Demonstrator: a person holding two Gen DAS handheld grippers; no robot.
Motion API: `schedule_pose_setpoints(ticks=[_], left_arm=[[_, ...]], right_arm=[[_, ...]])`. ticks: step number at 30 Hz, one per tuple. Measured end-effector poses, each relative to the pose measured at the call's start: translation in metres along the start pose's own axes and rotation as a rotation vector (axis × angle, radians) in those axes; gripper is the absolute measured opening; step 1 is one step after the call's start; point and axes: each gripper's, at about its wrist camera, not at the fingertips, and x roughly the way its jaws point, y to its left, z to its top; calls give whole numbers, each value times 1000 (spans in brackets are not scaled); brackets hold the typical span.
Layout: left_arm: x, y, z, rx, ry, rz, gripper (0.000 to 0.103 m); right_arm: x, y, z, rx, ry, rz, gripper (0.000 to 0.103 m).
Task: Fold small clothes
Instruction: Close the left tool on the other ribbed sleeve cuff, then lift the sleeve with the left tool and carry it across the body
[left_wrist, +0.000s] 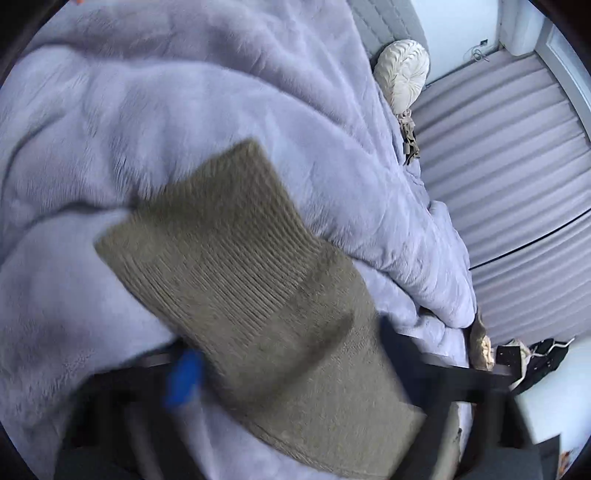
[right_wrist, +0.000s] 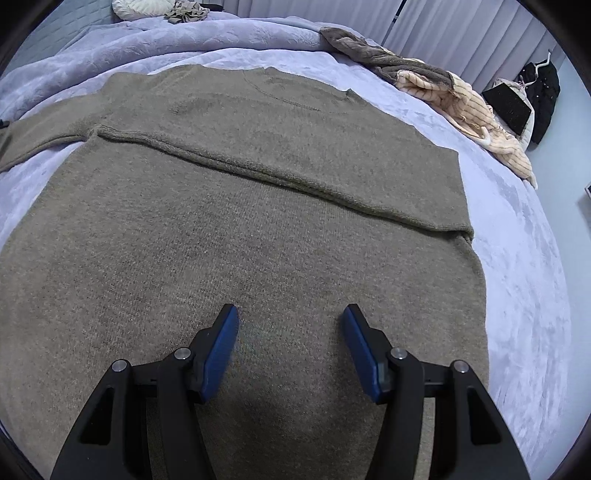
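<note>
An olive-brown knit sweater (right_wrist: 236, 229) lies flat on the lilac bedspread (right_wrist: 517, 258), with one sleeve folded across its body. My right gripper (right_wrist: 291, 317) is open, its blue pads just above the sweater's lower body, holding nothing. In the left wrist view, the sweater's other sleeve with its ribbed cuff (left_wrist: 236, 258) lies across my left gripper (left_wrist: 288, 354), which is blurred. One blue pad (left_wrist: 184, 376) shows left of the sleeve and the other finger is dark on its right. I cannot tell whether the jaws are closed on it.
A fluffy lilac blanket (left_wrist: 184, 129) covers the bed. A cream round cushion (left_wrist: 404, 74) lies near the headboard. A brown and cream striped garment (right_wrist: 461, 99) lies at the bed's far right edge. Black items (right_wrist: 535, 96) sit beyond it. Curtains (left_wrist: 517, 166) hang beside the bed.
</note>
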Motion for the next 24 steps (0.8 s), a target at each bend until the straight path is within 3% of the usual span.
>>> schedule_pose_setpoints(ticks=[1, 7, 10, 16, 18, 20, 24], left_arm=[[4, 3, 1, 4, 38, -40, 9], [-2, -3, -1, 21, -3, -47, 8], [-26, -16, -2, 47, -56, -61, 8], [-36, -42, -15, 198, -89, 84, 8], [-42, -50, -16, 233, -97, 103, 8], [-53, -61, -16, 267, -101, 106, 8], [-58, -91, -28, 365, -96, 126, 8]], right_arm=[[-3, 0, 4, -3, -9, 4, 63], [-5, 11, 55, 13, -52, 49, 63], [9, 21, 95, 56, -54, 57, 63], [56, 72, 162, 139, 14, 136, 63], [71, 100, 171, 82, 53, 111, 63], [67, 112, 176, 32, 20, 48, 63], [39, 85, 162, 101, -67, 82, 63]])
